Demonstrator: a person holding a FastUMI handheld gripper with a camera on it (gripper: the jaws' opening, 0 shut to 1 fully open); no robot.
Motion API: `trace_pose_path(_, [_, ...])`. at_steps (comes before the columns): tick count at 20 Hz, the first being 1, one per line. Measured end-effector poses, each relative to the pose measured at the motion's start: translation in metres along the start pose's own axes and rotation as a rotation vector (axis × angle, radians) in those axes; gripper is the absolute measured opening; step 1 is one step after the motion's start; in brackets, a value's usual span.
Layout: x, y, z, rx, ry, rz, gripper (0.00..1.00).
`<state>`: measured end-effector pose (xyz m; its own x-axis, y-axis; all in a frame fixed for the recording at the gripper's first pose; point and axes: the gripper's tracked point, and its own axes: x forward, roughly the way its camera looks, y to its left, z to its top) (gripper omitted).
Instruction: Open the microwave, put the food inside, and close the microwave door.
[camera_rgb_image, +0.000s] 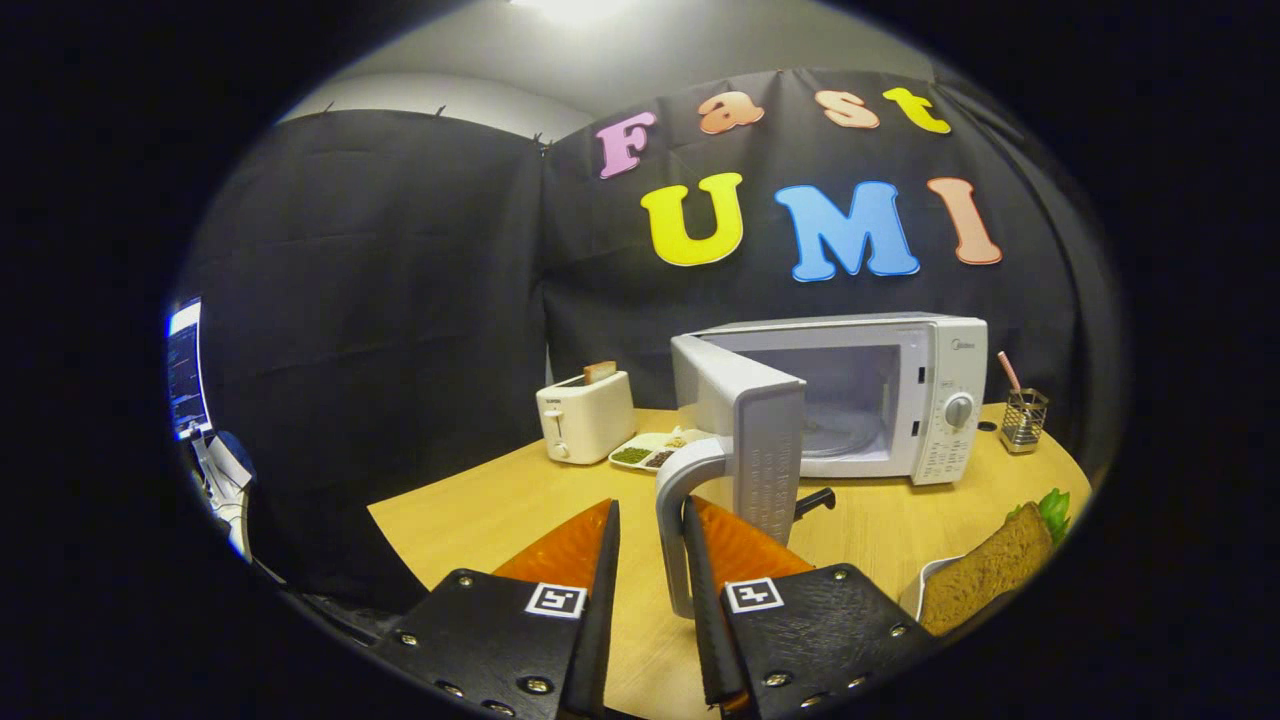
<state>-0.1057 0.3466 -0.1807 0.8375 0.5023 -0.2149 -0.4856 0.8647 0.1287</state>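
Two fingers of the gripper point forward and slightly up over the wooden table, parted by a narrow gap — the door handle stands in that gap, close against the right finger, while the left finger sits a little clear of it. Whether either finger actually presses the handle is hard to tell, so the grip is not certain; nothing else is held. The gripper is level, not rolled, both marker tags facing up.

Microwave sits at the far side of the table against the black cloth wall, its door swung wide open toward the gripper, edge-on, with the cavity and glass turntable visible behind it. Control dial on the right panel.

Food — a sandwich of brown bread with a bit of green leaf, on a white plate — lies on the table just right of the right finger, well short of the microwave and outside it.

Left of the microwave: a white toaster with a slice sticking up, and a divided tray of small foods between toaster and door. A wire cup holding a pink stick stands right of the microwave. A small dark knob-like object lies on the table just beyond the door's lower edge
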Motion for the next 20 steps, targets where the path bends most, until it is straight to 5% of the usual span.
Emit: trace_pose_path(20, [0.045, 0.142, 0.001, -0.030, -0.014, 0.228, 0.30])
